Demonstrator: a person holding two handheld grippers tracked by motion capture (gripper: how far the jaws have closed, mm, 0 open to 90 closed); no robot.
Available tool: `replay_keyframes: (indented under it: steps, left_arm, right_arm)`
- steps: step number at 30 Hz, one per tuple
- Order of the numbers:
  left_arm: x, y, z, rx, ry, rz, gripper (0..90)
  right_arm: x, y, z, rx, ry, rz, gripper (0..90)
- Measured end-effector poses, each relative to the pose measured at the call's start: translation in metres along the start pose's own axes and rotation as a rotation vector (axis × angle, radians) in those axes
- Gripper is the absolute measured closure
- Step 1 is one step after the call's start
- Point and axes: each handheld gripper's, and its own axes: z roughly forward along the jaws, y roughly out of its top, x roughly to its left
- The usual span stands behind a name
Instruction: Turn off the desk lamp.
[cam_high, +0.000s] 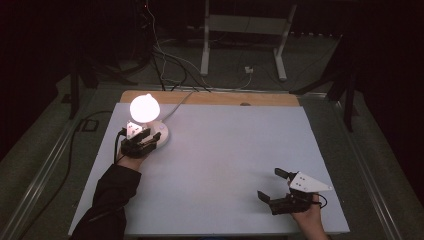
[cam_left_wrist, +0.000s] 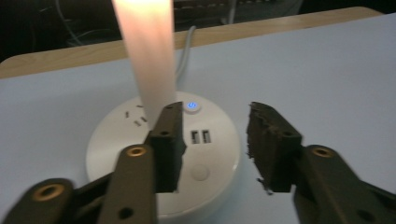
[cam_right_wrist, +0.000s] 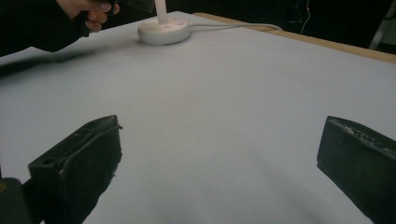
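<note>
We see the left gripper (cam_left_wrist: 212, 144) over the round white base (cam_left_wrist: 205, 186) of the lit lamp (cam_high: 144, 107) at the table's (cam_high: 225, 150) far left, jaws apart, seemingly gripping nothing. The right gripper (cam_high: 280, 187) rests open.

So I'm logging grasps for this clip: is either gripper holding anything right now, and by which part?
Nothing is held. The left gripper hangs over the round socket base, jaws apart; the right gripper is open over the table.
</note>
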Motion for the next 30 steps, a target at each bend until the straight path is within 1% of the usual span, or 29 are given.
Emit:
replay_keyframes:
  steps: [2, 4, 6, 10, 13, 14, 15, 16, 18, 20, 21, 22, 26, 30]
  left_arm:
    - [0.002, -0.002, 0.002, 0.011, 0.003, 0.004, 67.4]
    - [0.003, -0.003, 0.003, 0.017, 0.001, 0.017, 72.5]
    - [0.004, -0.004, 0.004, 0.029, 0.01, 0.021, 76.5]
    - [0.006, -0.007, 0.005, 0.027, -0.014, 0.022, 85.8]
    - [0.006, -0.008, 0.007, 0.035, -0.026, 0.031, 89.1]
    - [0.006, -0.009, 0.007, 0.035, -0.026, 0.033, 90.0]
    - [0.006, -0.009, 0.008, 0.048, -0.019, 0.041, 90.0]
    - [0.006, -0.009, 0.009, 0.053, -0.021, 0.049, 90.0]
    - [0.006, -0.01, 0.01, 0.064, -0.024, 0.051, 90.0]
    - [0.005, -0.012, 0.012, 0.068, -0.029, 0.067, 90.0]
    - [0.004, -0.013, 0.013, 0.074, -0.023, 0.072, 90.0]
    - [0.004, -0.013, 0.014, 0.077, -0.028, 0.071, 90.0]
    - [0.005, -0.014, 0.017, 0.085, -0.02, 0.082, 90.0]
    - [0.006, -0.015, 0.017, 0.083, -0.017, 0.076, 90.0]
  right_arm:
    - [0.0, 0.0, 0.0, 0.001, 0.0, -0.003, 0.0]
    - [0.0, 0.0, 0.0, 0.001, 0.001, -0.001, 0.0]
    - [0.0, 0.0, 0.0, 0.001, 0.0, -0.002, 0.0]
    - [0.0, 0.0, 0.0, 0.002, 0.002, -0.003, 0.0]
    - [0.0, 0.0, 0.0, 0.002, 0.002, -0.004, 0.0]
    - [0.0, 0.0, 0.0, 0.001, 0.002, -0.001, 0.0]
    - [0.0, 0.0, 0.0, 0.002, 0.002, -0.002, 0.0]
    - [0.0, 0.0, 0.0, 0.002, 0.002, -0.002, 0.0]
    - [0.0, 0.0, 0.0, 0.003, 0.004, -0.002, 0.0]
    - [0.0, 0.0, 0.0, 0.003, 0.005, -0.004, 0.0]
    - [0.0, 0.0, 0.0, 0.002, 0.005, -0.004, 0.0]
    - [0.0, 0.0, 0.0, 0.003, 0.005, -0.006, 0.0]
    - [0.0, 0.0, 0.0, 0.003, 0.006, -0.004, 0.0]
    - [0.0, 0.0, -0.001, 0.004, 0.006, -0.006, 0.0]
